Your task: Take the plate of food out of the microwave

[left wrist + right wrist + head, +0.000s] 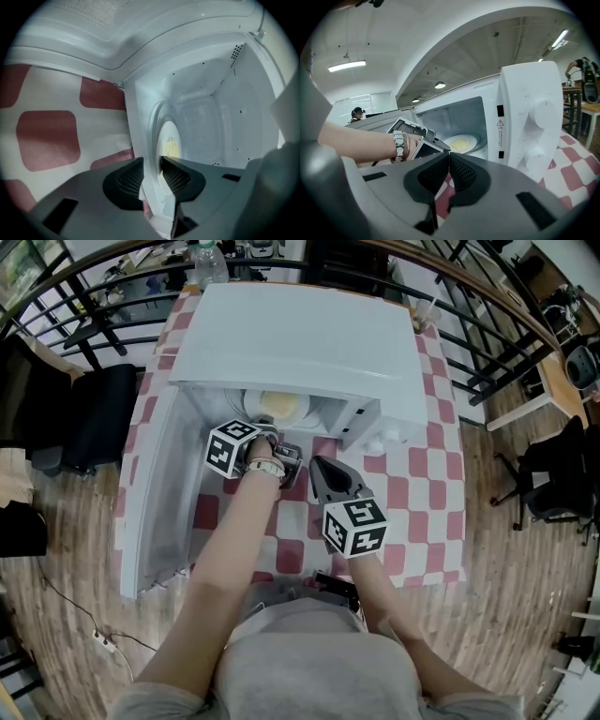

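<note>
Plate [167, 139] rim is pinched between narrowly parted jaws of left gripper [152, 158].

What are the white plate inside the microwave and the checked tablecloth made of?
Plate: seems to be glazed white ceramic, going by its smooth, faintly glossy rim, though it could be melamine. Tablecloth: a red-and-white check that lies flat and matte, probably woven fabric or vinyl. The pictures don't settle which.
</note>
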Motion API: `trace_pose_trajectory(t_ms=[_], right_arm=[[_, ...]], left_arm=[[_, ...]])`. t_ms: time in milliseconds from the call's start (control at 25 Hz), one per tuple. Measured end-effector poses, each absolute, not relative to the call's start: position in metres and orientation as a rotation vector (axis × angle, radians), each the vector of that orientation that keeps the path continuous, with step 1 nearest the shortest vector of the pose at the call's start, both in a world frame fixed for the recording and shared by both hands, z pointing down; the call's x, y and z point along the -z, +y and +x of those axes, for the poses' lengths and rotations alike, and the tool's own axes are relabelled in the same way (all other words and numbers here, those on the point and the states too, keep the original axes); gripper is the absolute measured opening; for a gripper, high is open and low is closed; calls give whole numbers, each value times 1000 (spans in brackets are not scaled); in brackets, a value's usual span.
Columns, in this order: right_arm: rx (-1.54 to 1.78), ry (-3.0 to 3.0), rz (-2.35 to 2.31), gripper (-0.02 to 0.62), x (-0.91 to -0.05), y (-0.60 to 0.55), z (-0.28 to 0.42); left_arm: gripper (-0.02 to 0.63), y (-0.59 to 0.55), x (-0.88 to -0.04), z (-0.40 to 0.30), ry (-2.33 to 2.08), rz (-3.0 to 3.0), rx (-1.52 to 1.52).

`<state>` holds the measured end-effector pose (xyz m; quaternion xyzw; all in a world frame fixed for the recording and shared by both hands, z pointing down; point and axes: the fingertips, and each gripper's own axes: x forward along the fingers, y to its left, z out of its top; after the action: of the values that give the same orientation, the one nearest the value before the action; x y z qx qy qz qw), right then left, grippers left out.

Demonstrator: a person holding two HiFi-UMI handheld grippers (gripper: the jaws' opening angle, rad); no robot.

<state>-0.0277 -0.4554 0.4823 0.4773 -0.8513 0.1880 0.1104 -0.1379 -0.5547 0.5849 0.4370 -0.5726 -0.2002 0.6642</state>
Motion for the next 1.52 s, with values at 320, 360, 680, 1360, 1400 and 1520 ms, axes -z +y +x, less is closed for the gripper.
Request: trace_pose_trajectory(t_ms=[320, 360, 680, 1360, 1400, 1520], right_arm=[[-548, -2500, 1421, 28, -481, -447, -24], [-548, -2498, 1425, 28, -480, -446, -23], [-541, -2500, 1445, 28, -477, -448, -20], [-515, -2502, 1452, 28, -473, -444, -18], [-507, -2506, 1450, 26, -472, -443, -19], [-481, -2520, 1443, 26, -468, -443, -20]], left_arm=[[82, -551, -580, -138, -1286, 990, 455], [78, -551, -579, -138, -1285, 991, 457], [31, -550, -567, -136, -1263, 1025, 480], [12, -538, -555, -137, -1198, 1129, 603], [12, -537, -554, -137, -1195, 1132, 607], [11, -534, -550, -136, -1183, 1146, 621]])
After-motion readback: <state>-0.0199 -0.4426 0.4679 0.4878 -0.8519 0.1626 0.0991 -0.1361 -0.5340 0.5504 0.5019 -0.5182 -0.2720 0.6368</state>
